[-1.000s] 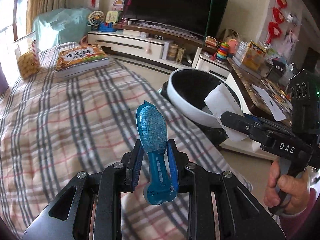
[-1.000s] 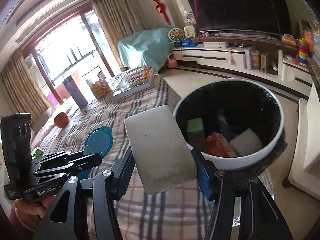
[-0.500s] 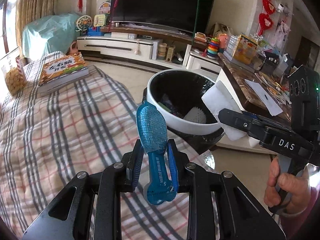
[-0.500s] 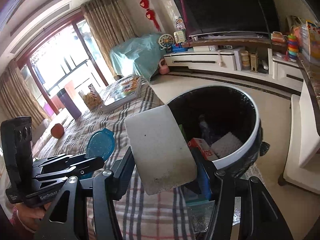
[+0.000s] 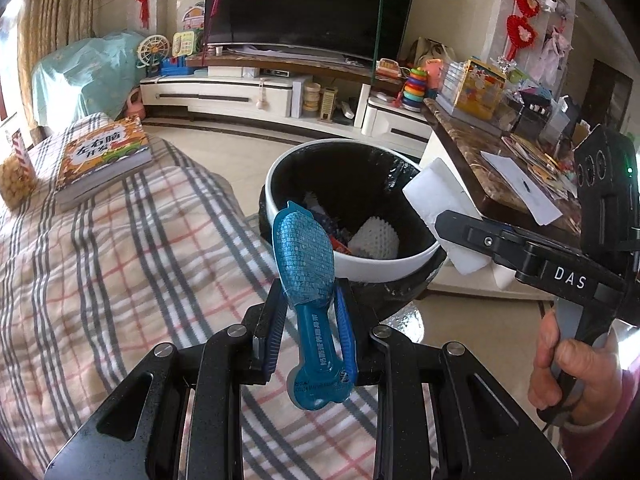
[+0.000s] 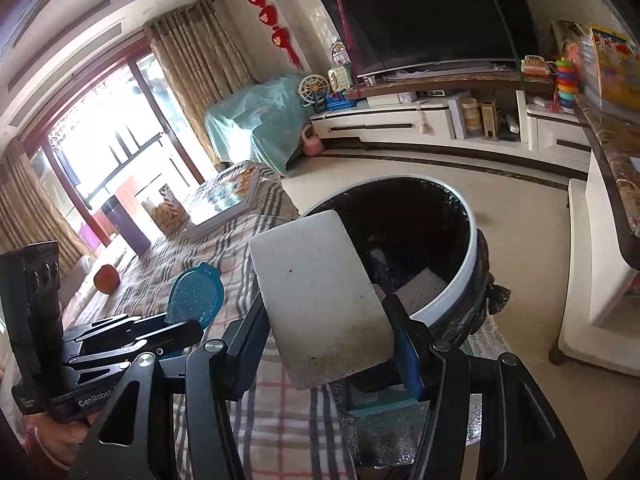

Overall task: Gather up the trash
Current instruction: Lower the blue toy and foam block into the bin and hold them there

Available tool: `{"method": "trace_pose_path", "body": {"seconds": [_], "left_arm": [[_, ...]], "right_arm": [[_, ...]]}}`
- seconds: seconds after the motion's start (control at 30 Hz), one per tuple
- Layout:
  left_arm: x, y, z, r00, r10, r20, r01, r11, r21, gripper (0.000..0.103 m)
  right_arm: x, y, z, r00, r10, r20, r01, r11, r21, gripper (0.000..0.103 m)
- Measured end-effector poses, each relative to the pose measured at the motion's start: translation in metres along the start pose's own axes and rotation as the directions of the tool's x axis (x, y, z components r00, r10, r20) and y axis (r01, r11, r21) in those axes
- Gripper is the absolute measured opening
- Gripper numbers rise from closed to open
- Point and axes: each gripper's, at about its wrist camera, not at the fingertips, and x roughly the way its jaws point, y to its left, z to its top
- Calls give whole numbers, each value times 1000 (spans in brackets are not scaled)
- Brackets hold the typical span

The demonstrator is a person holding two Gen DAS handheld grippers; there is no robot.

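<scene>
The left gripper [image 5: 308,328] is clamped on a blue spoon-shaped plastic wrapper [image 5: 306,264]; the right gripper [image 6: 332,332] grips a white foam slab [image 6: 320,296]; the white-rimmed, black-lined bin [image 5: 384,268] lies just ahead, nearer the right.

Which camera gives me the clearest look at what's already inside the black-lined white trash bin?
The left wrist view: it looks down into the black-lined white trash bin, showing a bumpy white piece and colourful scraps. In the right wrist view the bin is half hidden behind the held white foam block.
</scene>
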Motion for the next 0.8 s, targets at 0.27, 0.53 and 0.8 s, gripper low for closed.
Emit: {"method": "trace_pose_path", "body": {"seconds": [0.27, 0.53, 0.8], "left_arm": [[6, -5, 8, 1000, -5, -2, 5, 1000, 10, 23], [11, -10, 16, 1000, -7, 1, 7, 1000, 26, 23], [17, -12, 23, 1000, -5, 1, 5, 999, 34, 23]], "right_arm": [[1, -5, 4, 1000, -10, 3, 10, 1000, 6, 58], [2, -9, 11, 1000, -18, 0, 18, 1000, 7, 58], [8, -9, 22, 1000, -27, -4, 27, 1000, -8, 58]]}}
